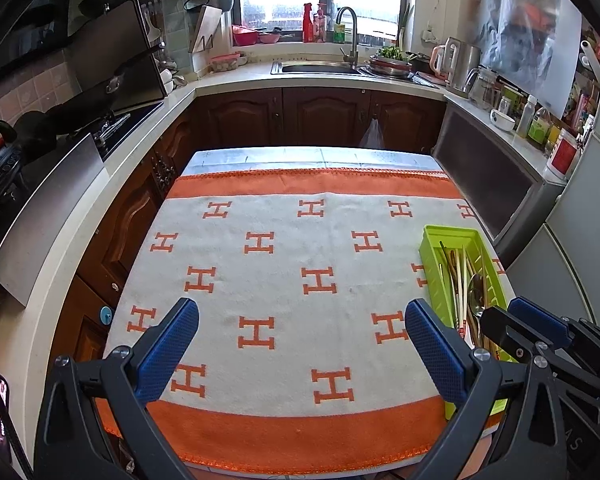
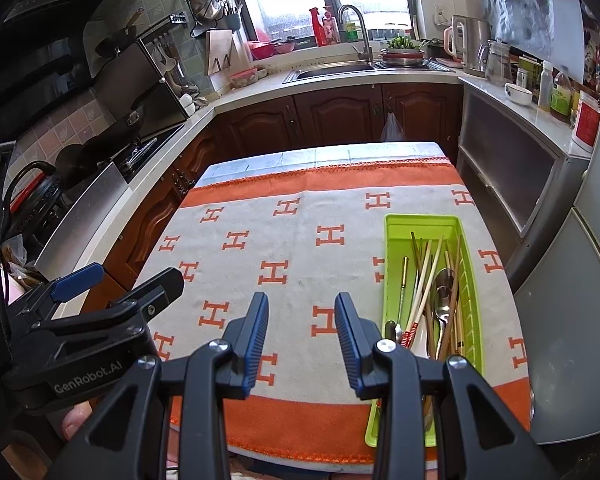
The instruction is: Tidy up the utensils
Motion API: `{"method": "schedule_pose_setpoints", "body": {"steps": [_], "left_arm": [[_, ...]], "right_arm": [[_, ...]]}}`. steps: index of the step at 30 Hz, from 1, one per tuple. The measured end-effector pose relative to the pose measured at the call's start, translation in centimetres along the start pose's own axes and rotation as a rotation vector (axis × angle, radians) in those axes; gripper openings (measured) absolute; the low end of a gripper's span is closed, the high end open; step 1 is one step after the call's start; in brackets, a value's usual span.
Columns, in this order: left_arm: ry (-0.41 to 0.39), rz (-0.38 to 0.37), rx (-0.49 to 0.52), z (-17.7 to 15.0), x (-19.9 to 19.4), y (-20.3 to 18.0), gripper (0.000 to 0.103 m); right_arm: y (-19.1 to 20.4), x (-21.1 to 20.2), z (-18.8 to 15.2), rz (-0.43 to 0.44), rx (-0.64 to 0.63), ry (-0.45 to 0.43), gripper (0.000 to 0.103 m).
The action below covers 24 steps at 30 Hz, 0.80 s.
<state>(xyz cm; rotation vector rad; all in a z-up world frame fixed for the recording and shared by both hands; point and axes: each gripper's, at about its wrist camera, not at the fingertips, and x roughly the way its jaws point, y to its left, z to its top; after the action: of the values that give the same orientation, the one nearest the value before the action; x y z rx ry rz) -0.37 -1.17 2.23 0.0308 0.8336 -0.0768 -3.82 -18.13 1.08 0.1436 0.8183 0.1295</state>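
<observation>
Hovered empty with jaws apart: left gripper (image 1: 302,342) wide, right gripper (image 2: 302,330) narrower; green tray (image 2: 470,276) of chopsticks (image 2: 424,284) and spoons (image 2: 444,300) partly hidden at right

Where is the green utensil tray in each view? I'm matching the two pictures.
Left wrist view: green tray at the right edge of the cloth, partly behind the right gripper.
Right wrist view: green tray right of centre, running to the near edge.
Shared landmark: the sink faucet under the window.
</observation>
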Motion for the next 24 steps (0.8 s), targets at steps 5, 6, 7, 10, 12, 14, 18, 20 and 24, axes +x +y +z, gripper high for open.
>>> {"method": "schedule_pose_setpoints", "body": {"steps": [5, 6, 7, 10, 12, 14, 18, 20, 24], "left_arm": [[0.006, 0.000, 0.004, -0.02, 0.30, -0.08, 0.102], [0.005, 0.000, 0.004, -0.01, 0.31, -0.09, 0.102], [0.005, 0.000, 0.004, 0.00, 0.31, -0.10, 0.102], [0.005, 0.000, 0.004, 0.00, 0.30, -0.11, 0.102], [0.006, 0.001, 0.004, 0.01, 0.31, -0.10, 0.102], [0.005, 0.001, 0.004, 0.01, 0.31, -0.10, 0.102], [0.004, 0.001, 0.006, 0.01, 0.30, -0.10, 0.102], [0.004, 0.002, 0.006, 0.01, 0.30, -0.11, 0.102], [0.004, 0.002, 0.006, 0.02, 0.29, -0.14, 0.102]], "right_arm": [[-0.04, 0.07, -0.13, -0.001, 0.003, 0.004, 0.035], [-0.02, 0.06, -0.18, -0.001, 0.004, 0.004, 0.035], [-0.04, 0.06, -0.15, 0.000, 0.003, 0.002, 0.035], [-0.04, 0.07, -0.14, -0.002, 0.001, 0.002, 0.035], [-0.07, 0.11, -0.13, 0.000, 0.002, 0.003, 0.035], [-0.05, 0.06, -0.08, -0.001, 0.003, 0.004, 0.035], [-0.05, 0.08, -0.09, 0.000, 0.004, 0.005, 0.035], [-0.04, 0.07, -0.06, 0.000, 0.004, 0.004, 0.035], [-0.03, 0.08, -0.06, -0.001, 0.003, 0.005, 0.035]]}}
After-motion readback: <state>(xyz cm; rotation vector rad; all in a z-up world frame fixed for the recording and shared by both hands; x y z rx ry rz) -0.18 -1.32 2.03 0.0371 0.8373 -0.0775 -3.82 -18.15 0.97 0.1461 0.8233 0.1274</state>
